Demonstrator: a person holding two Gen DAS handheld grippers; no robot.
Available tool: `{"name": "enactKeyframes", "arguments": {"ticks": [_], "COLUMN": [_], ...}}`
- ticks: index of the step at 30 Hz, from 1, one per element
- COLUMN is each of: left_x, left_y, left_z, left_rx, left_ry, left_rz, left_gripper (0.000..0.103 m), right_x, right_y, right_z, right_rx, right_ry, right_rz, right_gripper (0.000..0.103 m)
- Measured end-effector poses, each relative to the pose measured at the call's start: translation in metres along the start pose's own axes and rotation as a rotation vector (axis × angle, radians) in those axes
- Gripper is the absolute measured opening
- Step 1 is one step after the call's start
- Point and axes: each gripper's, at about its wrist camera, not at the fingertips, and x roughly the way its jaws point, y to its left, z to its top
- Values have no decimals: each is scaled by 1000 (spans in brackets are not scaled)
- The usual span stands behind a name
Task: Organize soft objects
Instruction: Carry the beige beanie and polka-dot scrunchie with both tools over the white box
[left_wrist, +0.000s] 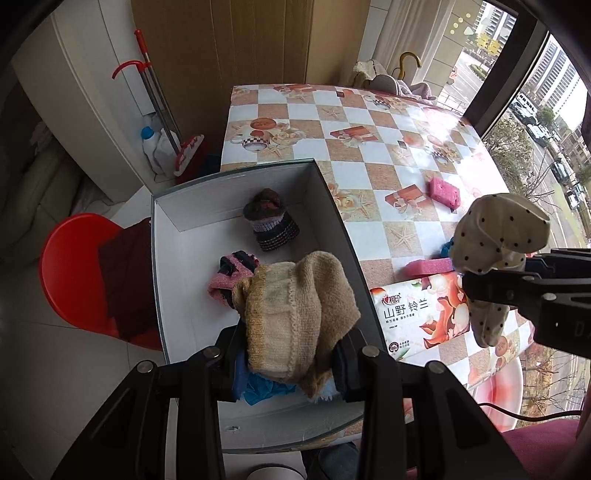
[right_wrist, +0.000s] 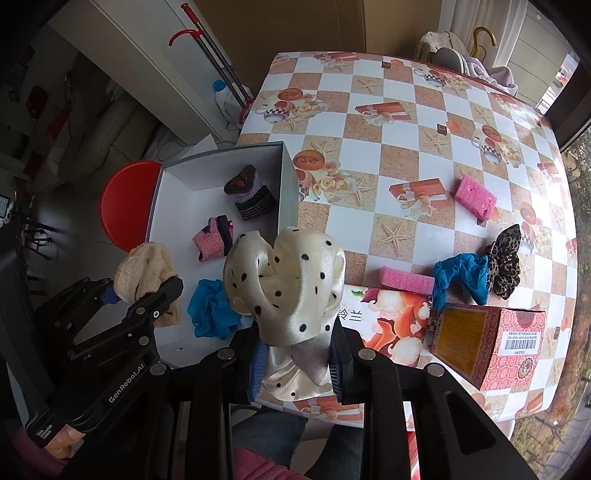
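Observation:
My left gripper is shut on a beige knitted piece and hangs over the near end of a white open box. On the box floor lie a dark striped sock bundle, a pink sock bundle and a crumpled blue cloth. My right gripper is shut on a cream satin cloth with black dots, held above the box's right wall and the table edge. The right wrist view has the left gripper with the knit at its left.
On the checked tablecloth lie two pink sponges, a blue cloth and a leopard-print scrunchie. A tissue pack and a red carton sit near the front edge. A red stool stands left of the box.

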Motion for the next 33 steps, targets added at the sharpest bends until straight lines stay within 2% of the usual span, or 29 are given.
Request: {"name": "enactKeyframes", "arguments": {"ticks": [22,33], "left_x": [4,10], "left_y": [16,30], "left_z": [-1,1], "left_rx": [-48,-99], "left_ry": [9,18], "left_rz": [3,44], "left_gripper": [39,40], "right_x": [9,18], "right_y": [19,38], "right_z": [8,22], "right_rx": [-65,-106], "right_ry": [16,22], "right_rz": [-9,16], "right_gripper": [29,29]}}
